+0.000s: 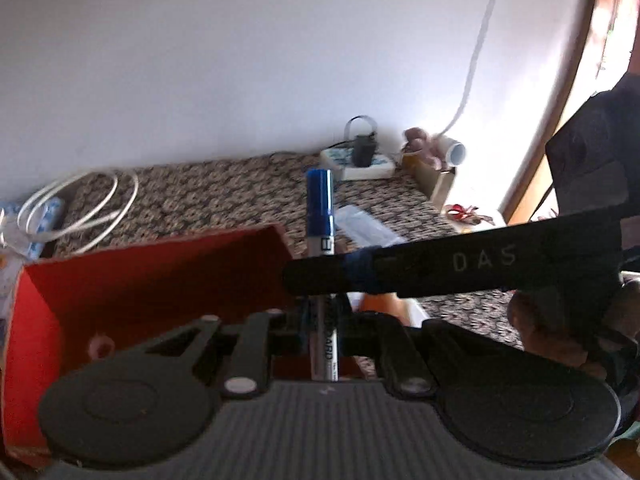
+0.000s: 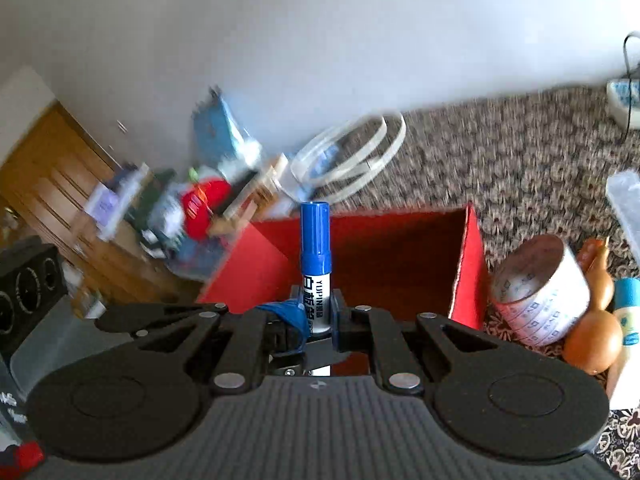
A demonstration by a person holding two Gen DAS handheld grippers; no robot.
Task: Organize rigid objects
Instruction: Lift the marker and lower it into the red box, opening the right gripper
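Observation:
A blue-capped whiteboard marker [image 1: 320, 216] stands upright between the fingers of my left gripper [image 1: 322, 320], which is shut on it. The right gripper's finger, marked DAS [image 1: 460, 268], crosses in front of that marker. In the right wrist view my right gripper [image 2: 318, 320] is shut on a blue-capped marker [image 2: 316, 248] held upright above the open red box [image 2: 468, 264]. The same red box [image 1: 160, 276] shows at the left of the left wrist view. Whether both grippers hold one and the same marker I cannot tell.
A roll of printed tape [image 2: 540, 292], a brown gourd-shaped object [image 2: 592, 332] and a blue-capped bottle [image 2: 628, 308] sit right of the box. A white cable coil [image 2: 352, 156] lies behind it on the patterned cloth [image 2: 520, 160]. A charger [image 1: 362, 148] and clutter line the wall.

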